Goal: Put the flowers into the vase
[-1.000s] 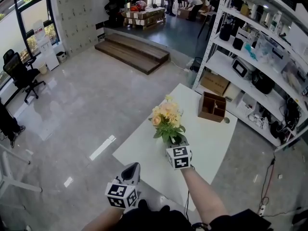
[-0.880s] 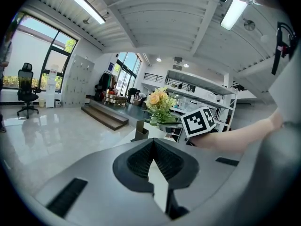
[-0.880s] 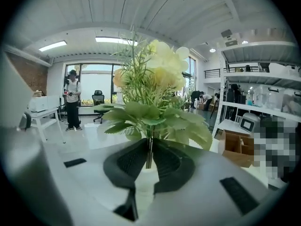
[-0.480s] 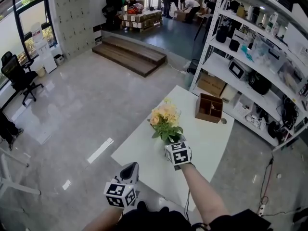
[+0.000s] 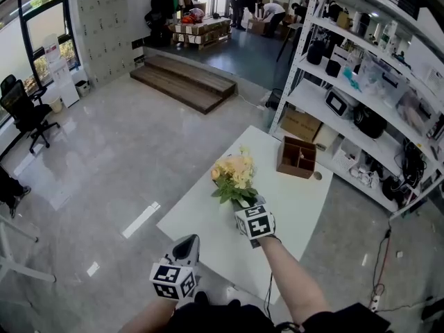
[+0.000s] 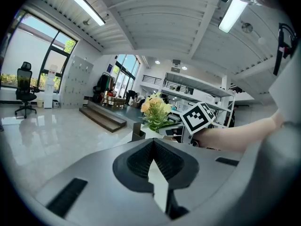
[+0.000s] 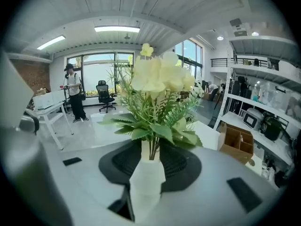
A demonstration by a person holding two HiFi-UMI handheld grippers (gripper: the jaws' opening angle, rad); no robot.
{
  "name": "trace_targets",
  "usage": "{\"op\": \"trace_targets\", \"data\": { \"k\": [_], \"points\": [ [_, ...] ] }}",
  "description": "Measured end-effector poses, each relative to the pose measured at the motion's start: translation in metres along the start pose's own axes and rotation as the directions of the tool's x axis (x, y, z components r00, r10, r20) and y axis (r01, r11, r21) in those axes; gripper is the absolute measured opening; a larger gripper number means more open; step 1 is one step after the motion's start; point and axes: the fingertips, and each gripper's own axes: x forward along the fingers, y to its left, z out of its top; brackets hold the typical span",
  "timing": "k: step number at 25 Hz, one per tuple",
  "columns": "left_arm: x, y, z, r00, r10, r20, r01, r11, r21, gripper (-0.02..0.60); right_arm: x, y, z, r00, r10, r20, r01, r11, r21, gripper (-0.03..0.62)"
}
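The flowers (image 5: 232, 172) already stood in the vase (image 7: 146, 182) on the counter (image 5: 298, 200), the right gripper (image 5: 251, 214) had just been opening, released around the vase, and the left gripper (image 5: 187, 245) hung clenched and empty, so little seemed left but backing away.

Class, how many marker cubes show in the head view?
2. One cube on the left gripper, short of the table; the other cube on the right gripper, whose jaws have just been opening round the vase on it.

No text, label, brand or number is legible anywhere.
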Motion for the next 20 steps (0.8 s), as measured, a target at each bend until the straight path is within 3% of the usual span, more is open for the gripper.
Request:
{"op": "trace_targets", "data": {
  "k": [7,14,17,20],
  "points": [
    [0.004,-0.014,0.000,1.000,-0.018,0.001,0.018,1.000,0.014,0.003,-0.024,0.008,-0.016,1.000,0.005,0.001,-0.005,1.000,0.012,0.124],
    [0.014,-0.040,0.002,0.998,-0.060,0.001,0.060,0.998,0.032,0.003,-0.078,0.020,-0.045,0.998,0.048,0.045,-0.052,0.995,0.091,0.109],
    [0.019,-0.056,0.007,0.996,-0.085,0.012,0.084,0.995,0.048,0.003,-0.108,0.020,-0.050,0.993,0.033,0.113,-0.051,0.986,0.158,0.091],
    [0.024,-0.073,0.011,0.994,-0.107,0.019,0.106,0.992,0.072,0.003,-0.150,0.011,-0.044,0.971,-0.039,0.235,-0.012,0.978,0.210,0.042]
  ]
}}
